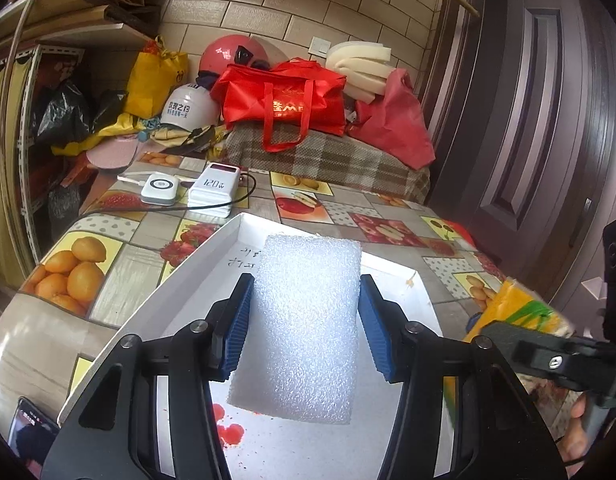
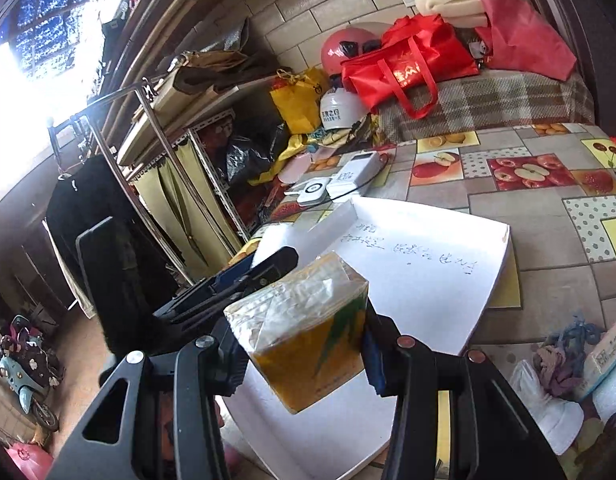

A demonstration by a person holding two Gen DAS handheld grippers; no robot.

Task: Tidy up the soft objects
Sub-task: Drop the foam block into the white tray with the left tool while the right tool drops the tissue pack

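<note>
The left hand-held gripper (image 1: 306, 324) is clamping a white foam block (image 1: 304, 328) between its blue pads, holding it above the white box (image 1: 212, 248) on the counter (image 1: 120, 264). The right hand-held gripper (image 2: 304, 344) is gripping a tissue pack (image 2: 308, 332), also over the box's near edge.

the right gripper (image 2: 304, 344) clamps a yellow tissue pack (image 2: 304, 332) between its pads and holds it above a white box (image 2: 428, 264) with handwriting inside. the box rests on a surface (image 2: 548, 240) covered in a fruit-print cloth. the left gripper (image 2: 244, 276) shows at the box's left edge. two white power banks (image 2: 340, 180) lie beyond the box.
</note>
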